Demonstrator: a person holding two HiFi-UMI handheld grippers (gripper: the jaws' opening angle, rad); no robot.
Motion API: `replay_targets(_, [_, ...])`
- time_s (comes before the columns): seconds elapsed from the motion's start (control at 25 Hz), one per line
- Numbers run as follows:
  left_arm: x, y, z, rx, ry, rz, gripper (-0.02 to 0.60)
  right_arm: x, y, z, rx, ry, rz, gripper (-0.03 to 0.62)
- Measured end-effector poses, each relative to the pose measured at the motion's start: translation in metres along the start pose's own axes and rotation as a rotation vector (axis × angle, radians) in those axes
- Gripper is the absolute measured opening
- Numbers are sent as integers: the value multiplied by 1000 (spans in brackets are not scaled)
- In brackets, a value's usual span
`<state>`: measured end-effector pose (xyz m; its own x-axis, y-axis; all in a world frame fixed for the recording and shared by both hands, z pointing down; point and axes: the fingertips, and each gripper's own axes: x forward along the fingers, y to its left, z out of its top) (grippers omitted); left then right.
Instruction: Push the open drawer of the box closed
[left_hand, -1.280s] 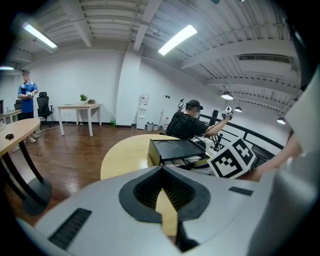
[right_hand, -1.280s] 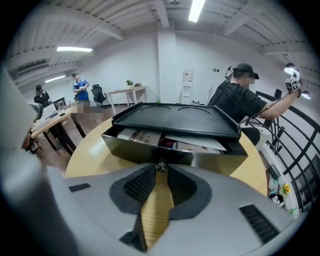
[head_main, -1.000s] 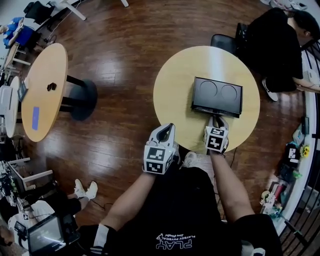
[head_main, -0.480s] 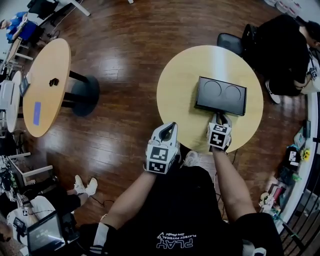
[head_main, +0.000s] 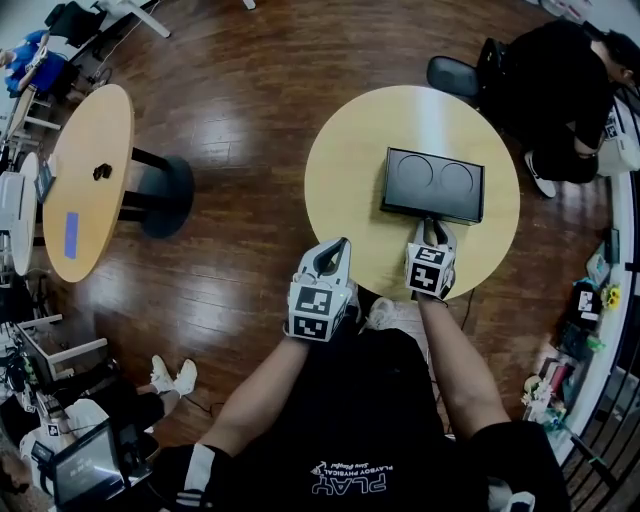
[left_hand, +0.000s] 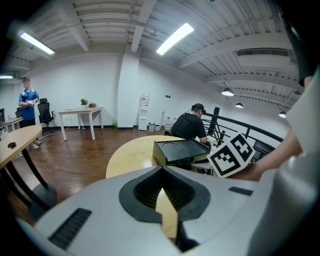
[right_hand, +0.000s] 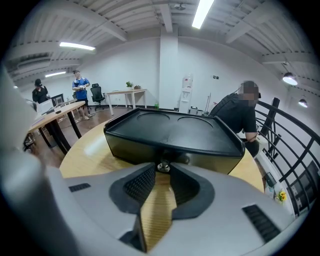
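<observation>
A black box (head_main: 433, 185) with two round hollows in its lid stands on the round yellow table (head_main: 350, 170). Its drawer front looks nearly flush with the box. My right gripper (head_main: 432, 228) is at the near face of the box (right_hand: 170, 132). In the right gripper view the right gripper (right_hand: 162, 171) stands open, and the small metal knob (right_hand: 162, 166) sits right at its tips. My left gripper (head_main: 338, 246) hovers at the table's near edge, left of the box, apart from it. The left gripper (left_hand: 161, 170) is shut and empty, with the box (left_hand: 180, 150) ahead to its right.
A person in black (head_main: 545, 90) sits just beyond the table, next to a dark chair (head_main: 450, 75). A second round table (head_main: 90, 180) on a dark pedestal stands to the left across wooden floor. A railing and clutter (head_main: 590, 320) line the right side.
The right gripper has edged slightly closer to the box front. The left gripper keeps its place by the table edge. The head view has shifted a little.
</observation>
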<state>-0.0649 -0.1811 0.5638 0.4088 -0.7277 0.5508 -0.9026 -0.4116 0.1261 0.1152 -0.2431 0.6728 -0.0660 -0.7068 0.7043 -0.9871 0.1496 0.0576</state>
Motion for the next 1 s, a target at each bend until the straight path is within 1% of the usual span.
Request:
replay_targets(0.12, [1, -5, 1, -3, 2, -17, -3, -11, 0, 4, 19, -16, 9, 80])
replay_targets(0.4, [-5, -27, 1, 4, -4, -39, -3, -59, -3, 27, 38, -121, 46, 80])
replay_targets(0.52, [-6, -33, 2, 10, -11, -43, -3, -74, -2, 37, 29, -166, 58, 78])
replay_targets(0.56, [-7, -38, 3, 12, -16, -43, -3, -80, -3, 39, 23, -182, 58, 75])
replay_targets(0.6, [-9, -42, 4, 16, -21, -43, -3, -87, -5, 40, 17, -199, 57, 50])
replay_targets(0.72, [-14, -52, 5, 23, -28, -42, -3, -102, -7, 43, 11, -240, 59, 8])
replay_targets(0.88, [-24, -64, -1, 28, -30, -48, -3, -118, -8, 38, 18, -262, 66, 6])
replay_targets(1.0, [-37, -75, 1, 35, -57, -42, -3, -134, -11, 33, 33, -283, 75, 6])
